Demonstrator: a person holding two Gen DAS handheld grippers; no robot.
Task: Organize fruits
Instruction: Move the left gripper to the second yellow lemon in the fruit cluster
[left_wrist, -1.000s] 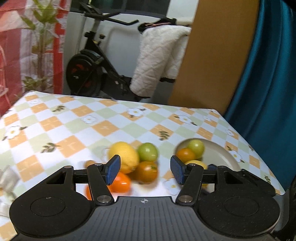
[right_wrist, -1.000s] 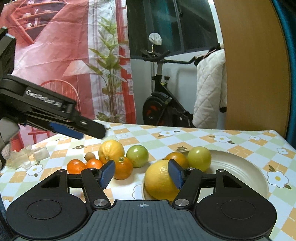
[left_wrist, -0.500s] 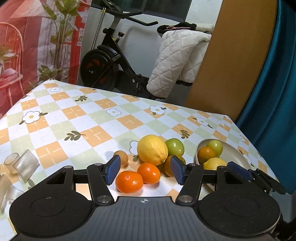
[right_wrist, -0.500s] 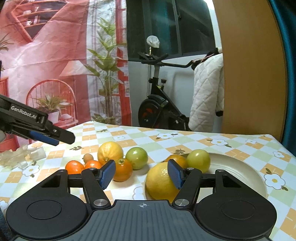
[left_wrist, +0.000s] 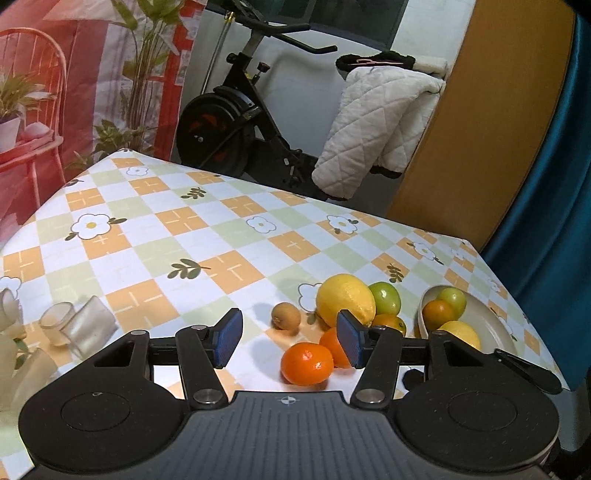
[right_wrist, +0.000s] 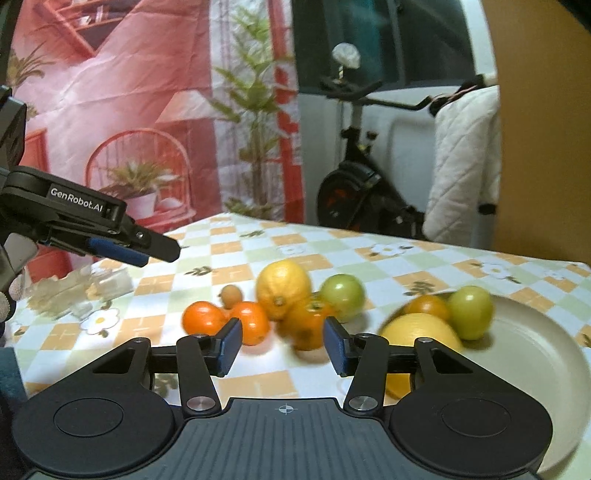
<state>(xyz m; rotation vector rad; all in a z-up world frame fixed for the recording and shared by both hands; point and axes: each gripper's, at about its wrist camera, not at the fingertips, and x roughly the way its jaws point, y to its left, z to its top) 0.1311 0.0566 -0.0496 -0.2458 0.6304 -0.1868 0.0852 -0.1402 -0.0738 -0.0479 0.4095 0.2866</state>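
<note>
Loose fruit lies on the checked tablecloth: a big lemon (left_wrist: 345, 300) (right_wrist: 283, 288), a green tomato (left_wrist: 386, 297) (right_wrist: 342, 295), an orange persimmon (right_wrist: 306, 326), two mandarins (left_wrist: 306, 363) (right_wrist: 204, 318), and a small brown fruit (left_wrist: 285, 315) (right_wrist: 230, 295). A cream plate (right_wrist: 535, 354) (left_wrist: 495, 328) at the right holds a lemon (right_wrist: 421, 330), an orange fruit (right_wrist: 426, 306) and a green one (right_wrist: 470, 312). My left gripper (left_wrist: 288, 341) is open and empty, above the near mandarin. My right gripper (right_wrist: 282, 345) is open and empty, in front of the persimmon.
Clear plastic cups and wrappers (left_wrist: 74, 325) (right_wrist: 74, 290) lie at the table's left. The left gripper shows in the right wrist view (right_wrist: 110, 240). An exercise bike (left_wrist: 236, 122), a white quilted cover (left_wrist: 376, 125) and a blue curtain (left_wrist: 546, 184) stand beyond the table.
My left gripper has swung left and back, so the loose fruit now sits to its right. My right gripper has shifted left, from the plate's lemon toward the persimmon.
</note>
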